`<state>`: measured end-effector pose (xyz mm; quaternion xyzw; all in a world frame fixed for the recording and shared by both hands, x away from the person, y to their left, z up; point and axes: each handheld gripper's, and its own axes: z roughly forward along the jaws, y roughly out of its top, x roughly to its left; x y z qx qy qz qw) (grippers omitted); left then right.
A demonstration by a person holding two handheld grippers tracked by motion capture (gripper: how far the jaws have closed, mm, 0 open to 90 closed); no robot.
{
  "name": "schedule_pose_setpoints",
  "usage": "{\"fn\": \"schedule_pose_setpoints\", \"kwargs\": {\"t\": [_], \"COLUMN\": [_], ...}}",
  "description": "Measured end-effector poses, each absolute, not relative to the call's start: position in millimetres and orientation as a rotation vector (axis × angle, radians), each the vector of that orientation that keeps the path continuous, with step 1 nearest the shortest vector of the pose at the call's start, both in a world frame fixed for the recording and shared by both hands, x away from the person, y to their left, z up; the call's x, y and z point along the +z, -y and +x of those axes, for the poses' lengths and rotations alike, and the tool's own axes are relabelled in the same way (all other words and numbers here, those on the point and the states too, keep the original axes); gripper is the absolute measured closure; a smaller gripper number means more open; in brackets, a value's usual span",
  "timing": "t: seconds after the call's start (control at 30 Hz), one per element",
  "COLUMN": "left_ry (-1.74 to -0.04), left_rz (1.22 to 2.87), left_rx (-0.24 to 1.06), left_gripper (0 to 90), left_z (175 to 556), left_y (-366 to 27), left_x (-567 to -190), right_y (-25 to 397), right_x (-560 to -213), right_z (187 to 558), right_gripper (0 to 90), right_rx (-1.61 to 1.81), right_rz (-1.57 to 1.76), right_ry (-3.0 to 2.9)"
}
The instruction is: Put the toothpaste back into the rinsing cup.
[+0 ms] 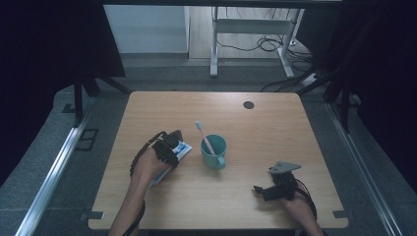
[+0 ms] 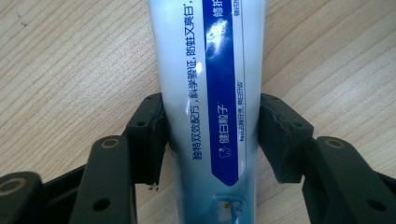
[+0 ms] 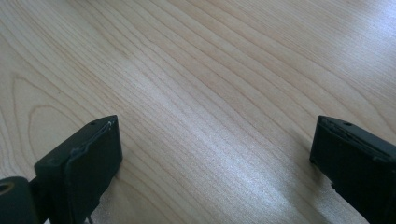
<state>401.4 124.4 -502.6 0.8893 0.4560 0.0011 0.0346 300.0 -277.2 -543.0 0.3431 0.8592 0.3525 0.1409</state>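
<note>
On counter (image 1: 275,123), one toothpaste tube (image 2: 210,93) seen lying flat at roughly 9 o'clock from one teal mug (image 1: 214,153), just beside it. Tube flanked by left tongs (image 1: 173,147), pads pressed against both sides; tube judged gripped, presumably for lifting. One pink toothbrush (image 1: 203,135) stood in mug, head up, leaning toward 11 o'clock, propped by rim. Right tongs (image 3: 212,158) parked at 4 o'clock from mug, well apart, spread wide over bare wood, nothing held; likely idle.
</note>
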Motion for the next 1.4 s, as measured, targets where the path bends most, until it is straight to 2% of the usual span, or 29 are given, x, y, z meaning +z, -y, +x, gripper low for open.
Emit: {"fn": "schedule_pose_setpoints", "kwargs": {"t": [0.4,0.6,0.83,1.4], "left_ry": [-1.446,-1.439,-1.423,-1.370], "left_rz": [2.746,2.715,2.674,2.578], "left_rx": [-0.069,-0.089,-0.100,-0.081], "left_gripper": [52.2,63.7,69.7,72.6], "left_z": [407.7,405.7,403.3,396.5], "left_y": [-124.3,-129.1,-135.3,-150.7], "left_x": [-500.8,-495.9,-493.7,-489.7], "right_y": [277.2,277.2,277.2,277.2], "right_x": [-543.0,-543.0,-543.0,-542.9], "right_z": [299.9,299.9,299.9,299.9], "right_gripper": [2.0,2.0,2.0,1.9], "right_rx": [1.018,1.018,1.018,1.018], "right_rz": [0.991,0.991,0.991,0.992], "right_ry": [-2.481,-2.481,-2.481,-2.482]}}
